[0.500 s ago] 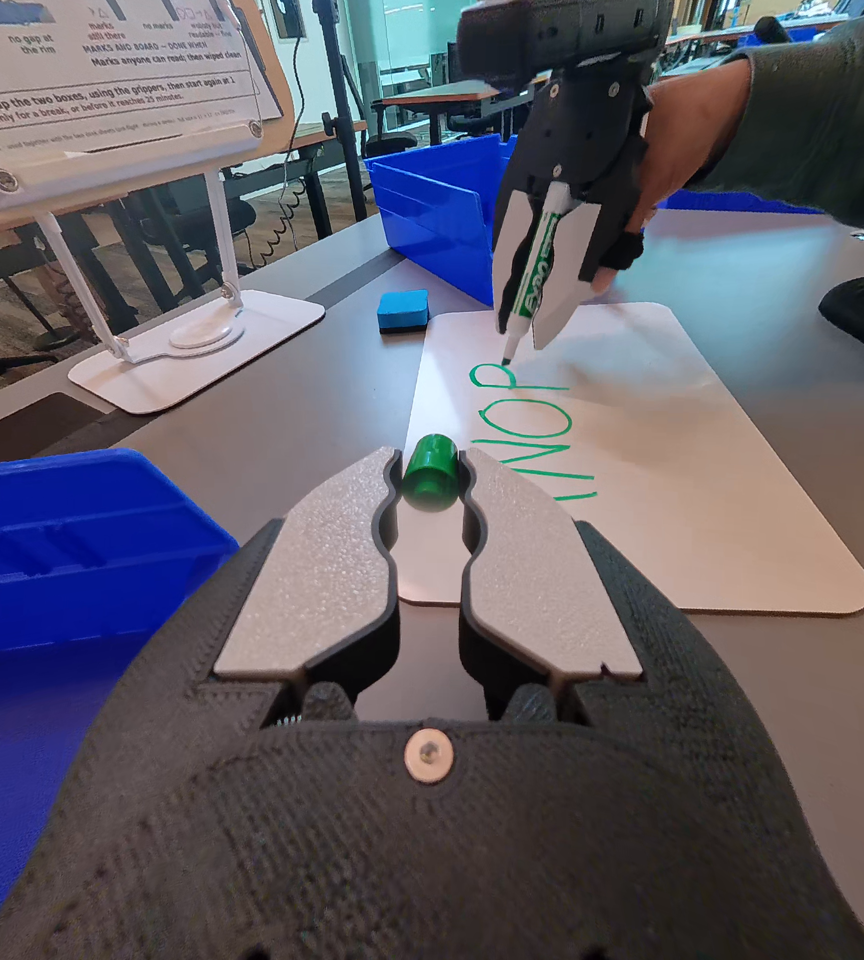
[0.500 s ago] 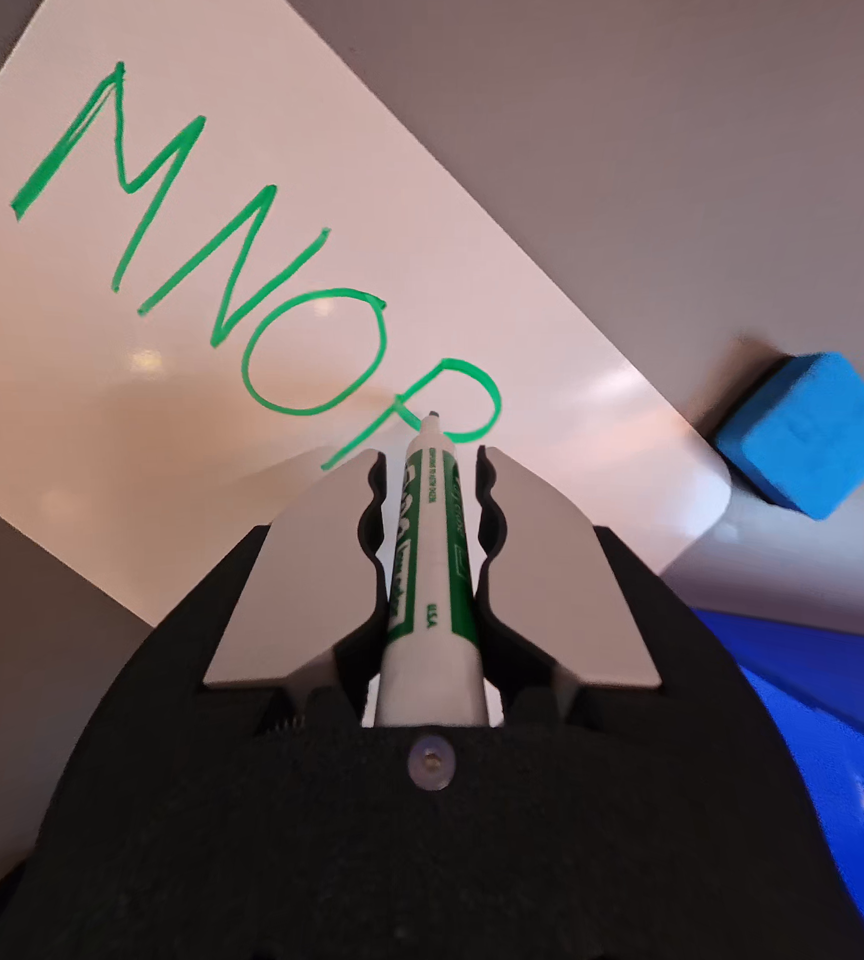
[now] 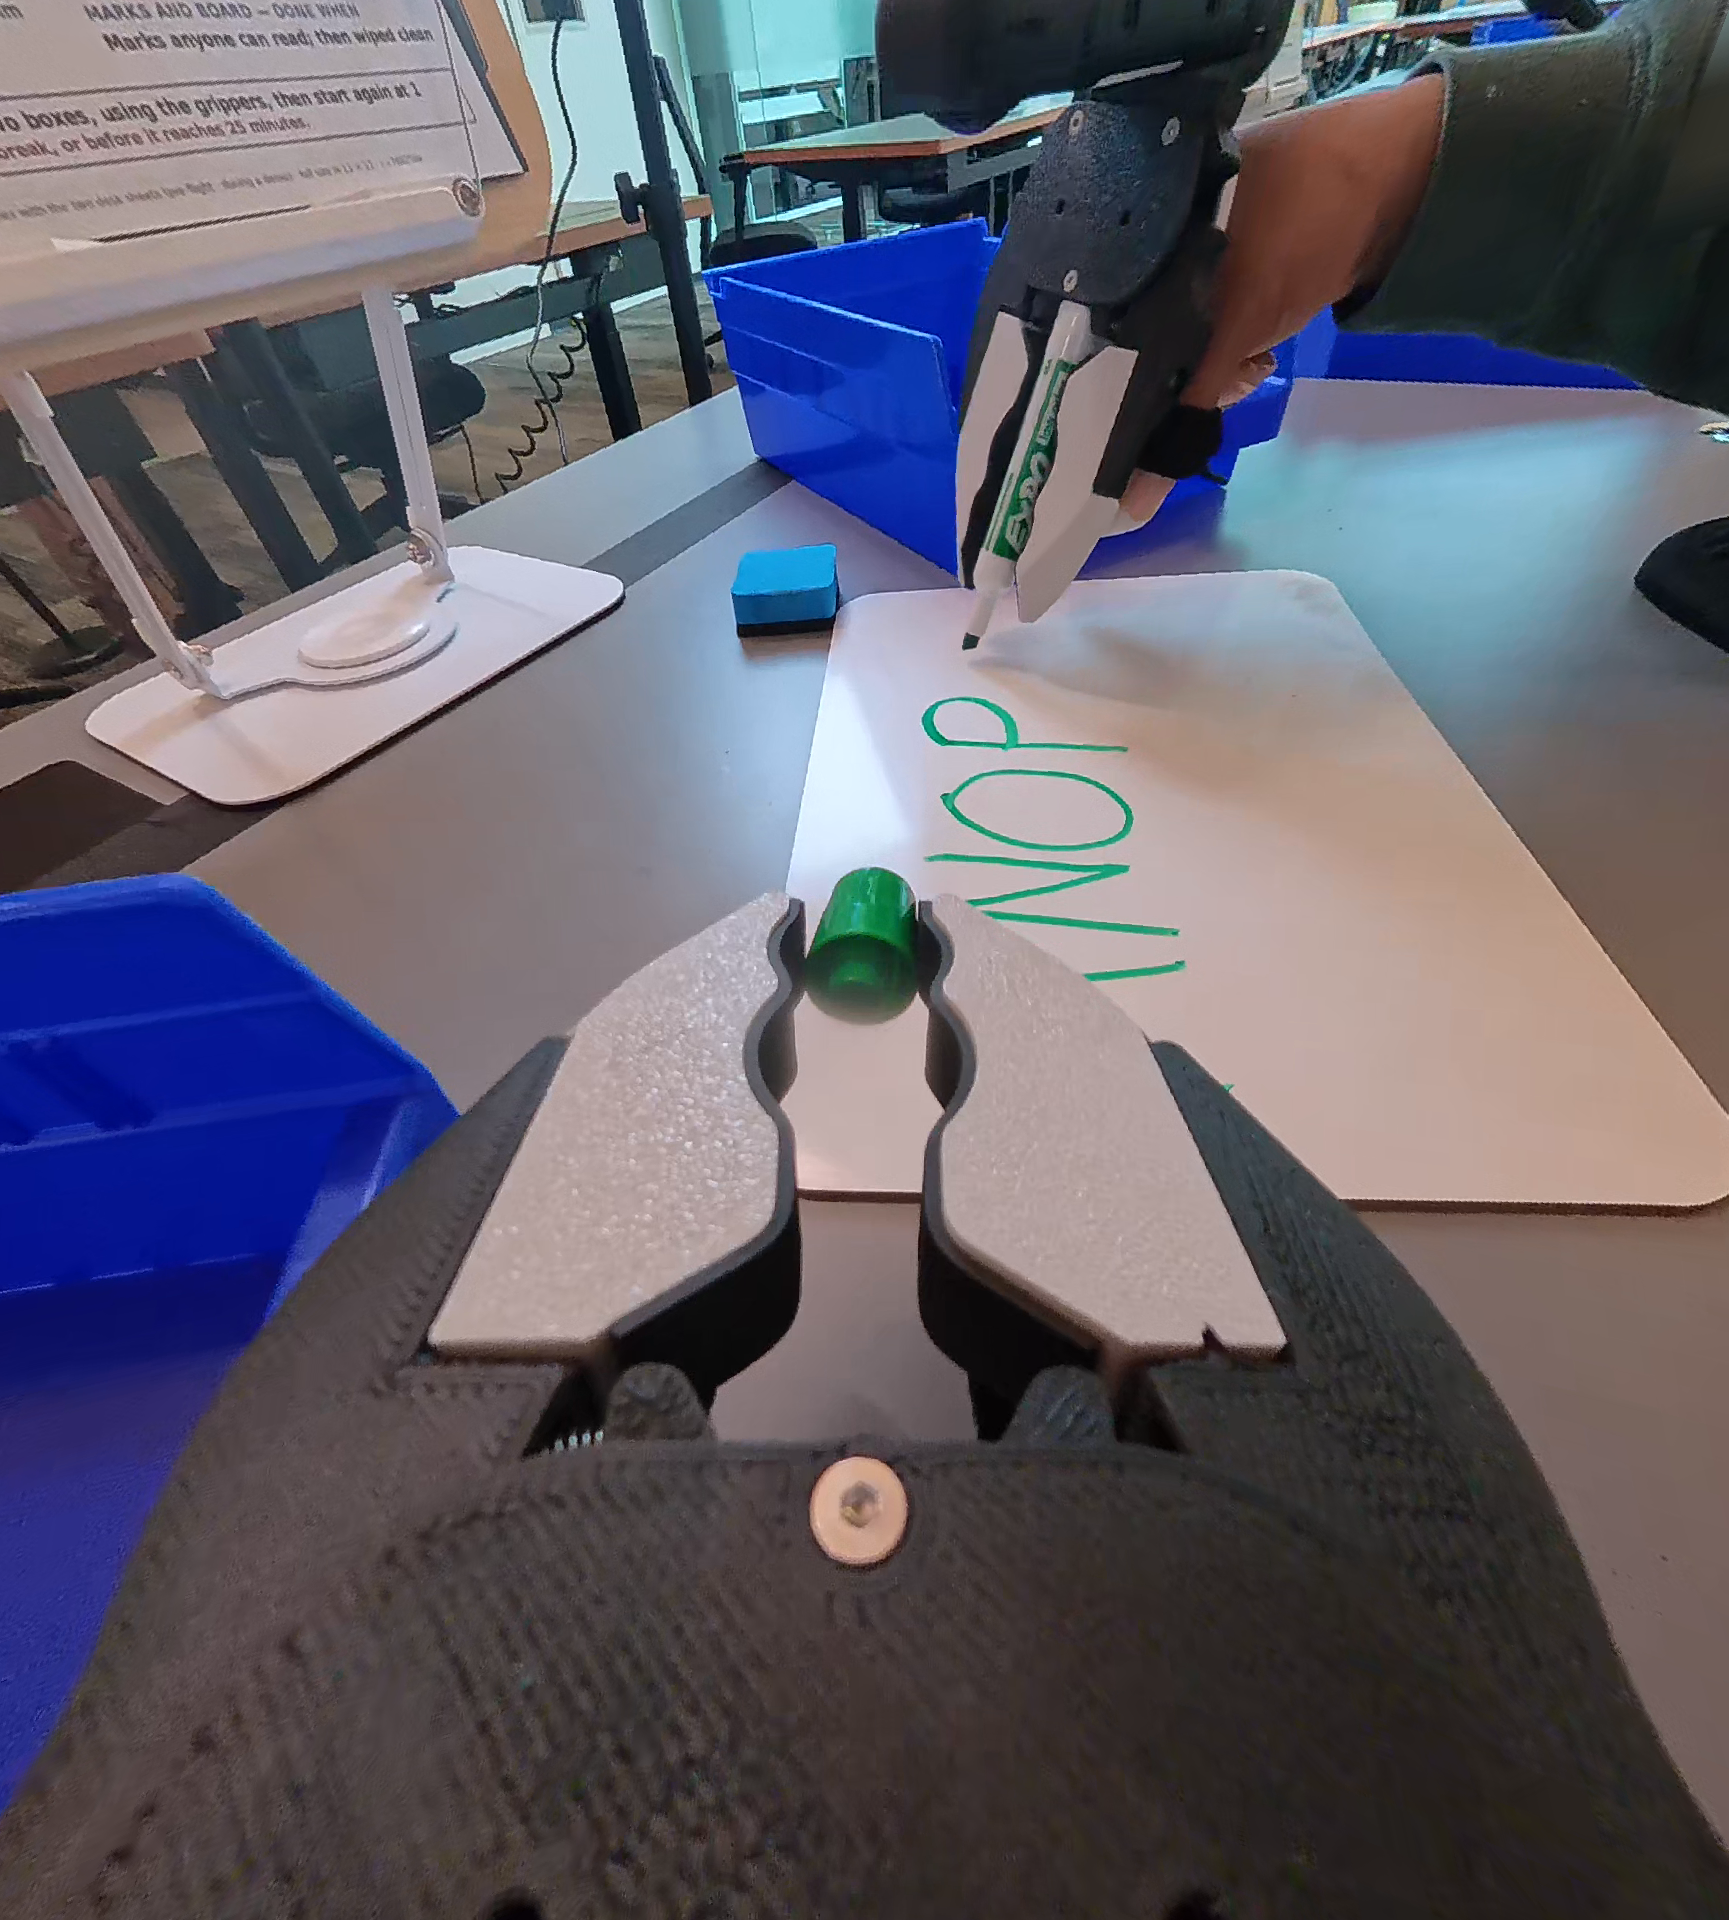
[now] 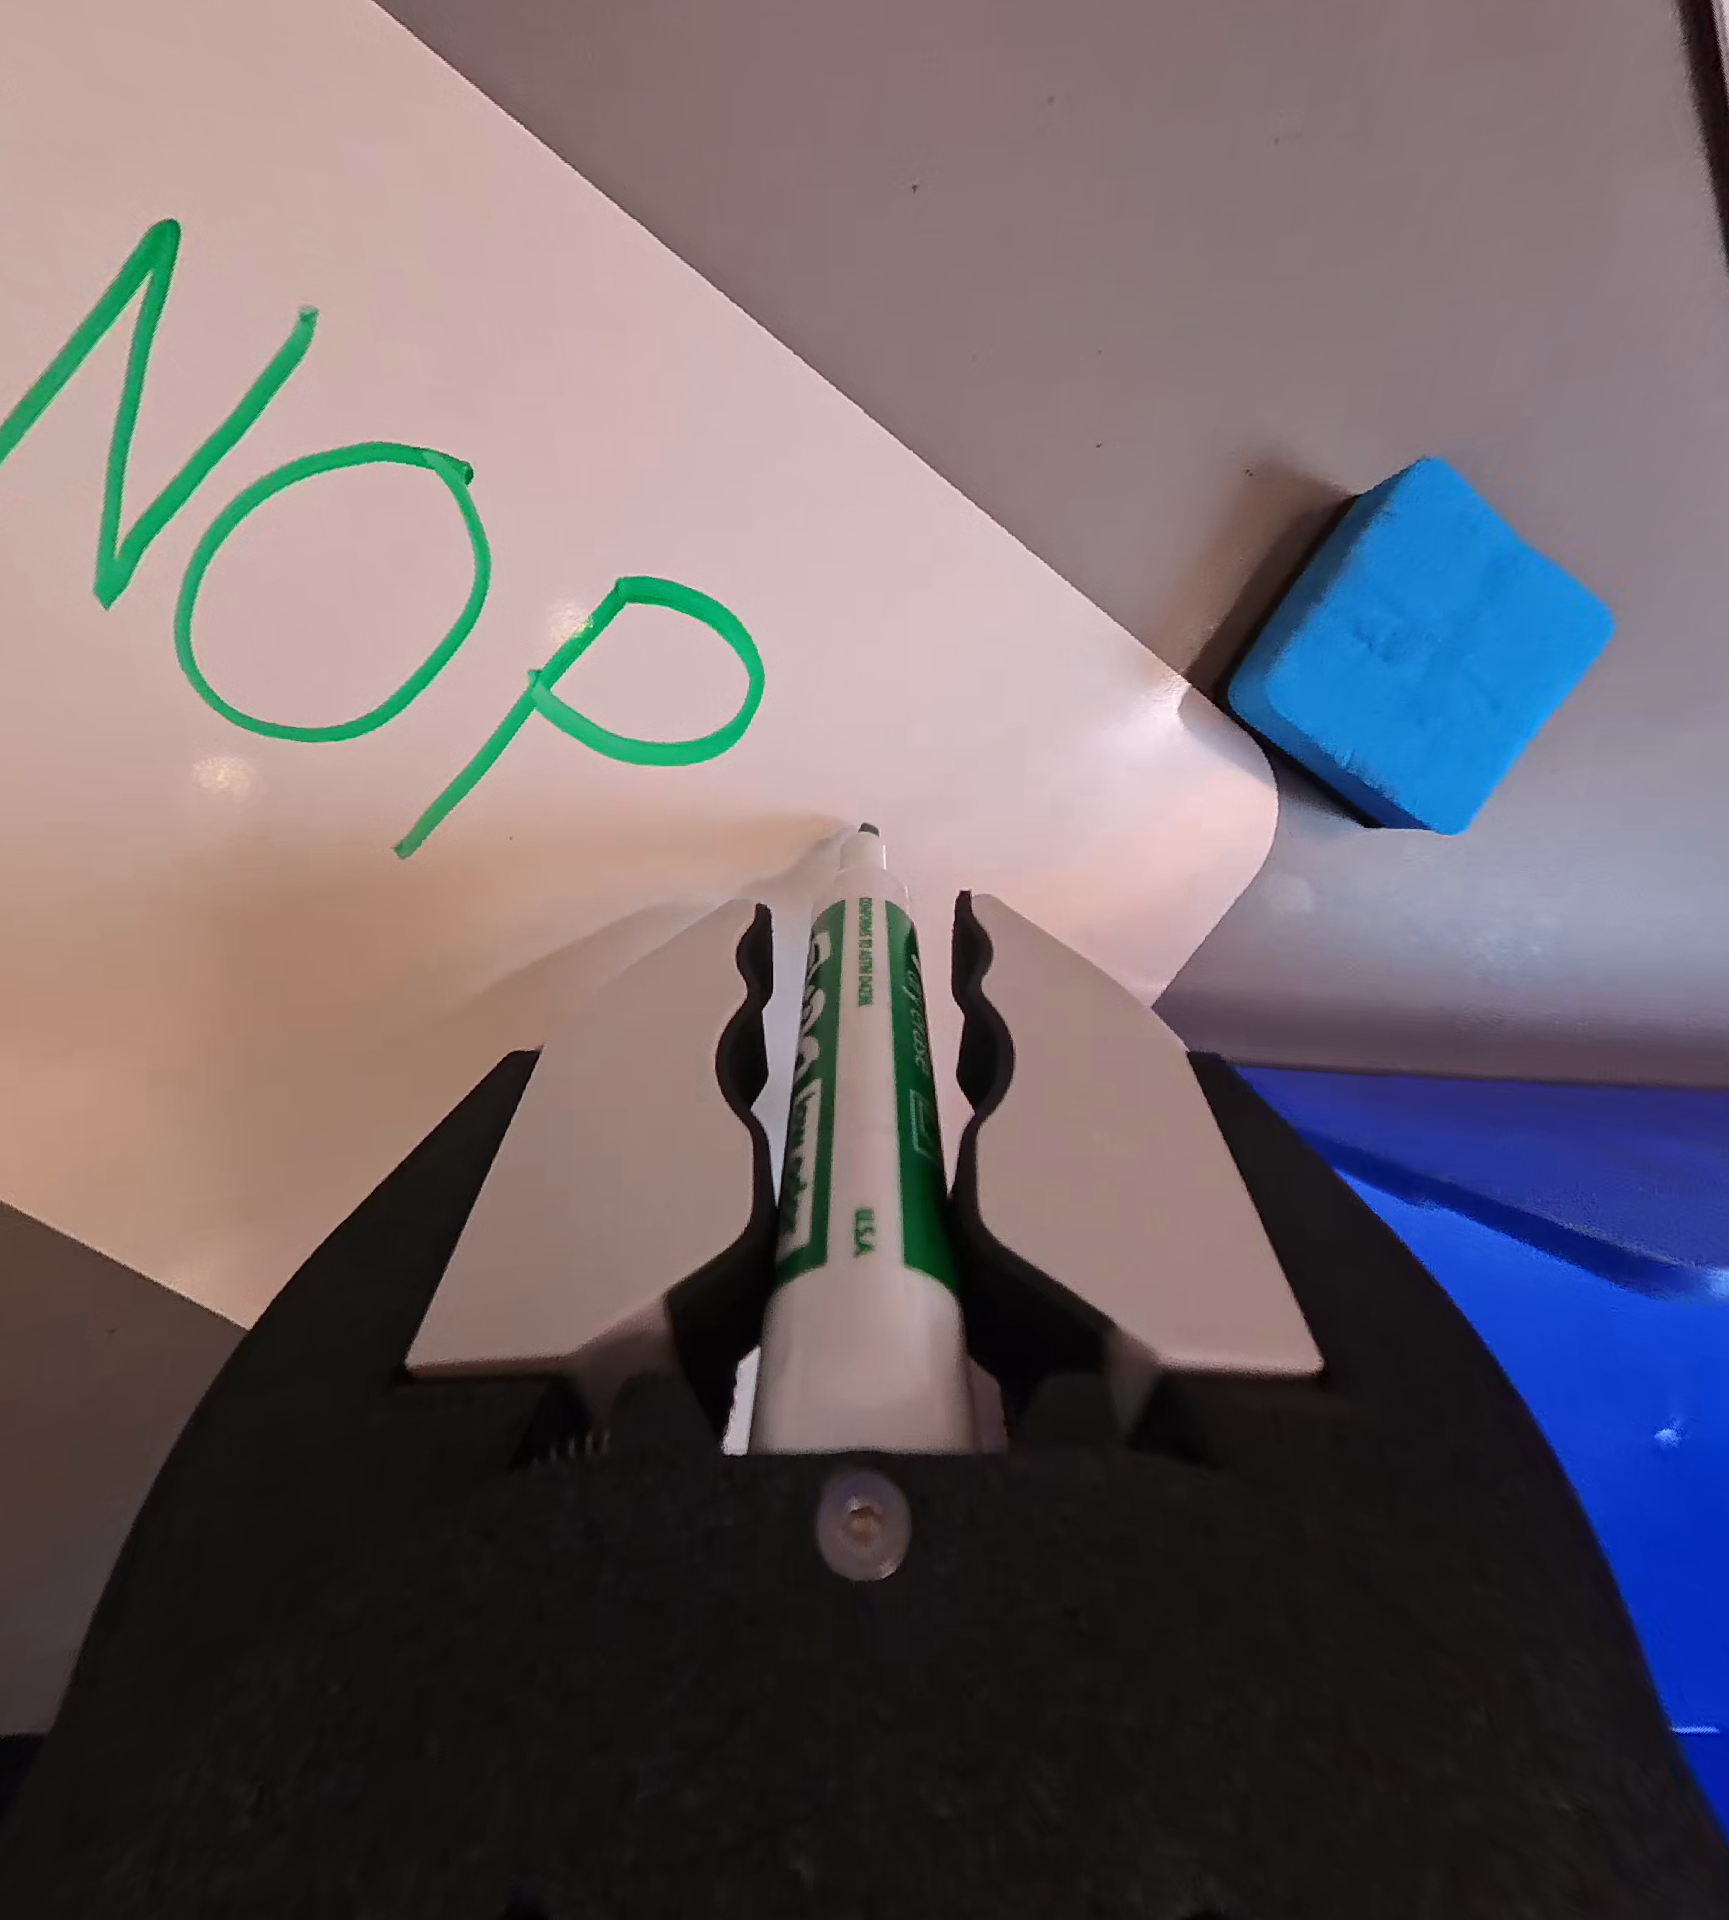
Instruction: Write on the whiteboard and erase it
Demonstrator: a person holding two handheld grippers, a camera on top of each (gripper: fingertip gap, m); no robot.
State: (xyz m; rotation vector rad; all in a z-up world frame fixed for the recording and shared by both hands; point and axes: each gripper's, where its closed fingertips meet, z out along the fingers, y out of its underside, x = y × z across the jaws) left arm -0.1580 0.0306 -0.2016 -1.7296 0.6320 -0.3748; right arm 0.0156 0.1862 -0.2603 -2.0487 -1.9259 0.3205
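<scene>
Bins first: 1 blue bin (image 3: 91, 1081) sits just left of the left tongs (image 3: 860, 951), its ribbed inside showing nothing that I can make out. A 2nd blue bin (image 3: 839, 374) stands on the table (image 3: 527, 883) behind the right tongs (image 3: 1005, 582); its contents are hidden by its wall.

Left tongs are clamped on a green marker cap (image 3: 862, 948), both pads pressed to its sides, over the near left edge of the whiteboard (image 3: 1359, 935). Right tongs, held by a hand (image 3: 1296, 239) in a dark sleeve, are clamped on the white and green marker (image 4: 865, 1122), gripping it toward the back of the barrel while the tips stand clear of it. The marker's tip (image 4: 868, 831) sits at the board near its corner; I cannot tell whether it touches. Green lettering (image 4: 320, 582) lies on the board, left of that tip.

A blue eraser (image 4: 1421, 644) lies on the table just beyond the board's corner, to the right of the marker tip and apart from both tongs. A white stand (image 3: 351, 665) holding a printed sheet is on the table well left of the right tongs.
</scene>
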